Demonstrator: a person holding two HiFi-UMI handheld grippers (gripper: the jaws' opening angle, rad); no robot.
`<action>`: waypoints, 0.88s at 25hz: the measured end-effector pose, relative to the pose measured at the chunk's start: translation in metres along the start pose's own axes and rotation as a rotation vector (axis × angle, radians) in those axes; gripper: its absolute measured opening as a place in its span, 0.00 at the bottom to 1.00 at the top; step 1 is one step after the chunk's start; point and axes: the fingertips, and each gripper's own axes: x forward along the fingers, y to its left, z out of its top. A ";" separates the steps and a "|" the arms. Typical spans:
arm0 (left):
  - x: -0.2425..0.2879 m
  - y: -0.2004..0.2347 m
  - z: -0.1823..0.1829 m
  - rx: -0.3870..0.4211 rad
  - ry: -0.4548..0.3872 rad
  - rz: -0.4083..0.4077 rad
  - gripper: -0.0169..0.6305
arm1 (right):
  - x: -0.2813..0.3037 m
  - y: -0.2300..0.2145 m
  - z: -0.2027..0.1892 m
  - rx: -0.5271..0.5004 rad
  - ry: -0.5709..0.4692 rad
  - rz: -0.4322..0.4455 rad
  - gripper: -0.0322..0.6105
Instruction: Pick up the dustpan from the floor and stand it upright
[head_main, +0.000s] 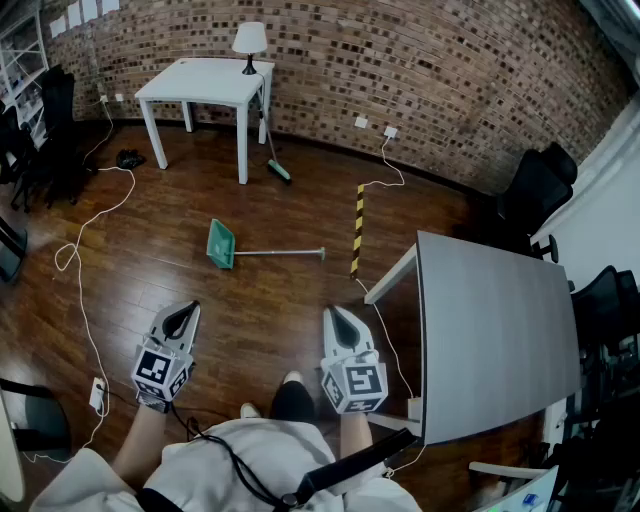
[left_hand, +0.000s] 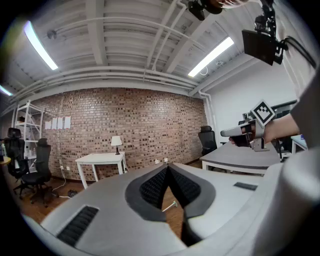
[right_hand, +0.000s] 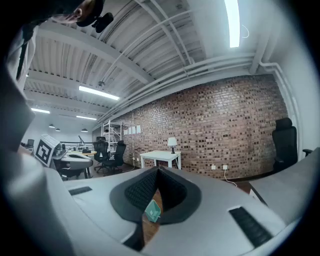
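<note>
1. The green dustpan (head_main: 221, 243) lies flat on the wooden floor (head_main: 270, 310). Its pan is to the left and its long handle (head_main: 285, 253) runs to the right, so the long axis crosses the scene from left to right.
2. It lies farther out than both grippers and well apart from them, roughly between their two lines. The pan sits ahead of the left gripper (head_main: 183, 318). The handle's free end sits ahead of the right gripper (head_main: 337, 322), which looks slightly the nearer.
3. Both pairs of jaws are clenched and hold nothing. Through the slit, the left gripper view shows only the distant handle end, and the right gripper view shows the green pan.
4. A yellow-black tape strip (head_main: 357, 230) lies just right of the handle end. Farther off, a broom (head_main: 270, 150) leans on a white table (head_main: 205, 80).
5. No brand or label can be read. The marker cubes (head_main: 160, 372) carry only square patterns, and the wall sheets (head_main: 80, 12) are too small to read.
</note>
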 end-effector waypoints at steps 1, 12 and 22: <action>0.007 0.004 0.000 0.008 0.007 0.001 0.04 | 0.008 -0.003 0.000 -0.001 -0.004 -0.001 0.06; 0.151 0.064 0.002 0.045 0.026 0.018 0.04 | 0.150 -0.084 0.007 -0.016 -0.022 0.037 0.06; 0.316 0.137 0.039 0.054 0.034 0.108 0.04 | 0.312 -0.196 0.045 -0.065 -0.023 0.095 0.06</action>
